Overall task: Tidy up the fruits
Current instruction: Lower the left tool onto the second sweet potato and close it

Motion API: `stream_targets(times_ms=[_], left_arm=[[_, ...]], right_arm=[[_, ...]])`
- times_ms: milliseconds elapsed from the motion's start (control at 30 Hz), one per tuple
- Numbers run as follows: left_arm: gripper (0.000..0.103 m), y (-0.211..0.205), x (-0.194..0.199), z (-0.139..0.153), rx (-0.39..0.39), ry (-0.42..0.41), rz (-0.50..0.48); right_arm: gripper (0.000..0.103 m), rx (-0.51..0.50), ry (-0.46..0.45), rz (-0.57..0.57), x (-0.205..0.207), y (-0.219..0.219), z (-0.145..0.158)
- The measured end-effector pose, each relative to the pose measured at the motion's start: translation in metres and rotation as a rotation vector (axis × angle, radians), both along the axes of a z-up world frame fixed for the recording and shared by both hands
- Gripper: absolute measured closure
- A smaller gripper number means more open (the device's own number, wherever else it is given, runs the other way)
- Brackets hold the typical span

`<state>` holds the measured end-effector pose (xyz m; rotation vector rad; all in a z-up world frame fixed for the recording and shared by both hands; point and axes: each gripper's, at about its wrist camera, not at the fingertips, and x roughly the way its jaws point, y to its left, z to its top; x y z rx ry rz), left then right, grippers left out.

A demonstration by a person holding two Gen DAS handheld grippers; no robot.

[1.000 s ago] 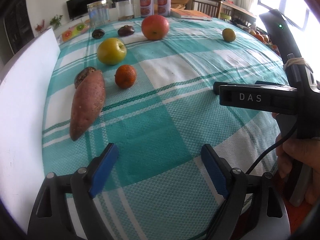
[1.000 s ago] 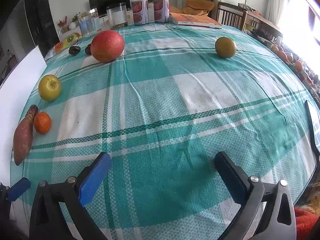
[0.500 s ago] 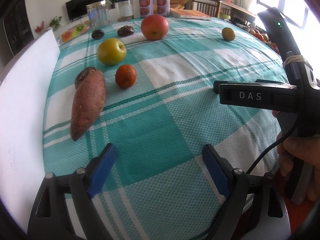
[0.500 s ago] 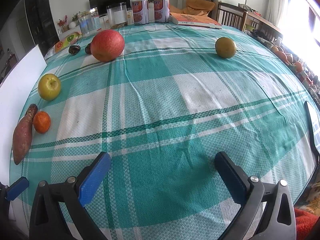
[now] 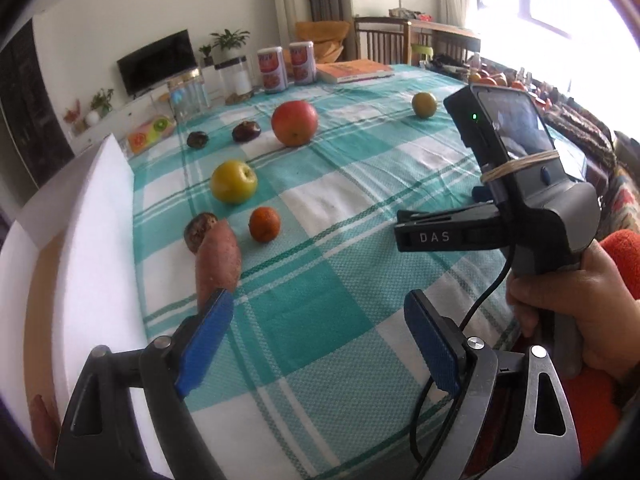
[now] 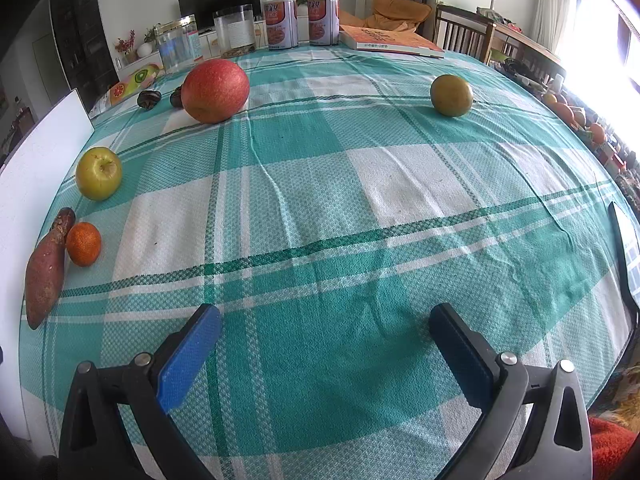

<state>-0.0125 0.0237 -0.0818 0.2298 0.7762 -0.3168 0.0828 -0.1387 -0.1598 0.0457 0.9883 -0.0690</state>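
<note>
On the teal checked tablecloth lie a red apple, a yellow-green apple, a small orange, a sweet potato, a green-brown round fruit and two dark brown fruits. The left wrist view shows the same red apple, yellow apple, orange and sweet potato. My left gripper is open and empty above the near cloth, its left finger over the sweet potato's tip. My right gripper is open and empty.
A white foam board borders the table's left side. Two cans, clear jars, a book and a fruit-print pack stand at the far edge. The right gripper's body is held to the right.
My left gripper has risen and tilted up, so the room behind now shows and the sweet potato's tip sits behind its left finger. The right gripper has barely moved.
</note>
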Motion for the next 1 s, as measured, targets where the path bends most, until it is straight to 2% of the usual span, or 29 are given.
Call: stream_targets(times_ms=[133, 300, 467, 667, 833, 933, 1000], left_arm=[[0.014, 0.012, 0.007, 0.02, -0.05, -0.064, 0.008], [0.014, 0.021, 0.019, 0.018, -0.04, -0.073, 0.029], [0.014, 0.029, 0.024, 0.014, -0.073, -0.043, 0.063], [0.014, 0.041, 0.021, 0.014, -0.029, -0.038, 0.099], [0.014, 0.06, 0.016, 0.017, -0.109, -0.013, 0.122], [0.014, 0.06, 0.02, 0.018, -0.145, -0.005, 0.131], [0.014, 0.057, 0.03, 0.013, -0.156, 0.028, 0.151]], right_arm=[[0.0, 0.0, 0.0, 0.0, 0.0, 0.0, 0.0], [0.0, 0.0, 0.0, 0.0, 0.0, 0.0, 0.0], [0.0, -0.001, 0.0, 0.0, 0.0, 0.0, 0.0], [0.0, 0.0, 0.0, -0.001, 0.0, 0.001, 0.0], [0.0, -0.002, -0.001, -0.003, 0.0, 0.001, 0.0], [0.0, -0.003, -0.001, -0.003, 0.0, 0.001, 0.0], [0.0, -0.002, -0.001, -0.002, -0.001, 0.001, 0.0]])
